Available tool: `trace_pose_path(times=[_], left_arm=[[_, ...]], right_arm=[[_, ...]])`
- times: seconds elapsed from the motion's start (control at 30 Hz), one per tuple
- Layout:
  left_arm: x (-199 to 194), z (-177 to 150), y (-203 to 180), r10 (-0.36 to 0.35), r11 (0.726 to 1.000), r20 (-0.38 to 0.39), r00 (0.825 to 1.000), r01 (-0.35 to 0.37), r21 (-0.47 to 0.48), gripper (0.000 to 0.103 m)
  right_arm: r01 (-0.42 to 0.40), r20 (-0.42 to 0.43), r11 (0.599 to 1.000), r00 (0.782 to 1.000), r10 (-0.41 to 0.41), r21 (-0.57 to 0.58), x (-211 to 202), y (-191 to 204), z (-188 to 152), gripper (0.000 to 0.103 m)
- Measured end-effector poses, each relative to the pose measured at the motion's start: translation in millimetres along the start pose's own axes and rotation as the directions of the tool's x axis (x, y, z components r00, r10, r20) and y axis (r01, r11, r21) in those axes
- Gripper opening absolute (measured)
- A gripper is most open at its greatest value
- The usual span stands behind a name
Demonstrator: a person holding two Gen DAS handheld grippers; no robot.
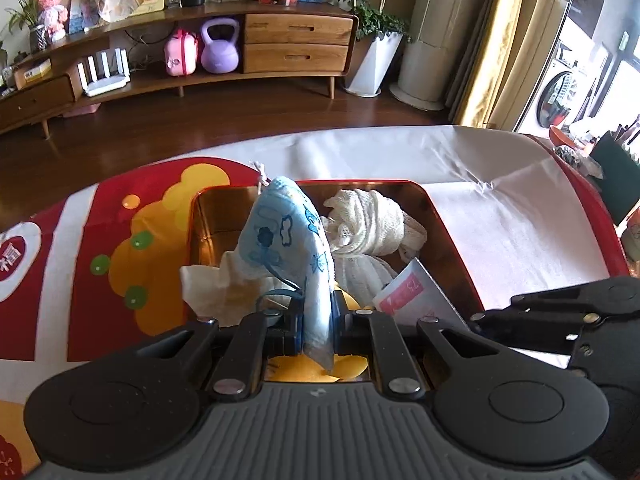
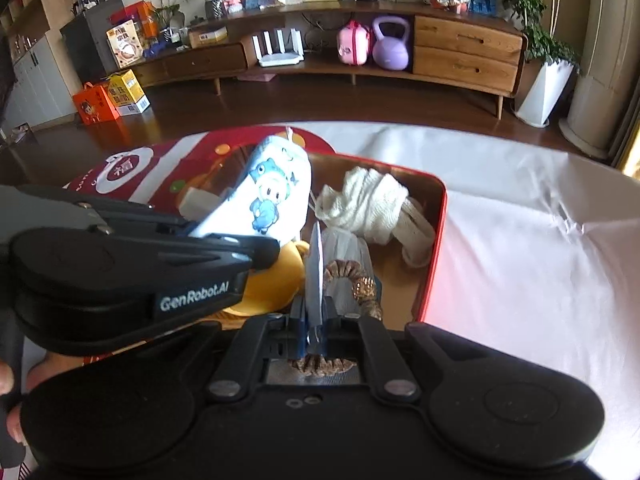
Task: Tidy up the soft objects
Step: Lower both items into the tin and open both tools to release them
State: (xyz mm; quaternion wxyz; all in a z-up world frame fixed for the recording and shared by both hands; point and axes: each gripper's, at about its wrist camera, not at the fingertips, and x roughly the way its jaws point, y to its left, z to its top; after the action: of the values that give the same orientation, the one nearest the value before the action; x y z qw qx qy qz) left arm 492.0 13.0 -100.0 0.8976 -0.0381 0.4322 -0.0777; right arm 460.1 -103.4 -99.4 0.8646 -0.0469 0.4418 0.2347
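A red tin (image 1: 439, 207) with a gold inside stands open on the table. My left gripper (image 1: 316, 314) is shut on a light blue printed face mask (image 1: 286, 236), which stands up over the tin. In the right wrist view the same mask (image 2: 276, 184) shows a cartoon figure, with the left gripper (image 2: 256, 250) on its lower edge. My right gripper (image 2: 316, 320) is shut on a thin flat white piece (image 2: 316, 264) seen edge-on; it looks like the white and pink packet (image 1: 412, 292). Below lie a cream knitted cloth (image 2: 372, 204), a brown scrunchie (image 2: 360, 284) and a yellow item (image 2: 276, 280).
The red, white and orange lid (image 1: 100, 240) lies left of the tin. A white cloth (image 1: 520, 220) covers the table to the right. A crumpled tissue (image 1: 204, 284) hangs over the tin's left wall. Beyond the table are wood floor and a low wooden cabinet (image 1: 296, 44).
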Motion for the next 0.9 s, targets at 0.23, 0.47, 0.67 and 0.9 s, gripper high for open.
trace_pose_path(times=[0.23, 0.47, 0.67, 0.9], left_arm=[[-2.6, 1.6, -2.1, -0.001, 1.0, -0.004, 1.0, 0.001, 0.014, 0.014], [-9.2, 2.5, -1.5, 0.018, 1.0, -0.015, 1.0, -0.018, 0.001, 0.029], [-23.5, 0.5, -1.1, 0.045, 0.999, -0.002, 0.999, -0.045, 0.009, 0.05], [-49.8, -4.5, 0.1, 0.046, 0.999, 0.034, 0.998, -0.046, 0.01, 0.061]], right_arm=[[0.003, 0.016, 1.0, 1.0, -0.004, 0.007, -7.9, -1.7, 0.9, 0.016], [0.045, 0.038, 0.999, 0.998, -0.044, -0.024, -20.7, 0.8, 1.0, 0.027], [0.053, 0.058, 0.998, 0.997, -0.051, -0.033, -35.3, -0.2, 0.6, 0.033], [0.034, 0.09, 0.998, 0.996, -0.029, -0.05, -61.6, 4.2, -3.1, 0.046]])
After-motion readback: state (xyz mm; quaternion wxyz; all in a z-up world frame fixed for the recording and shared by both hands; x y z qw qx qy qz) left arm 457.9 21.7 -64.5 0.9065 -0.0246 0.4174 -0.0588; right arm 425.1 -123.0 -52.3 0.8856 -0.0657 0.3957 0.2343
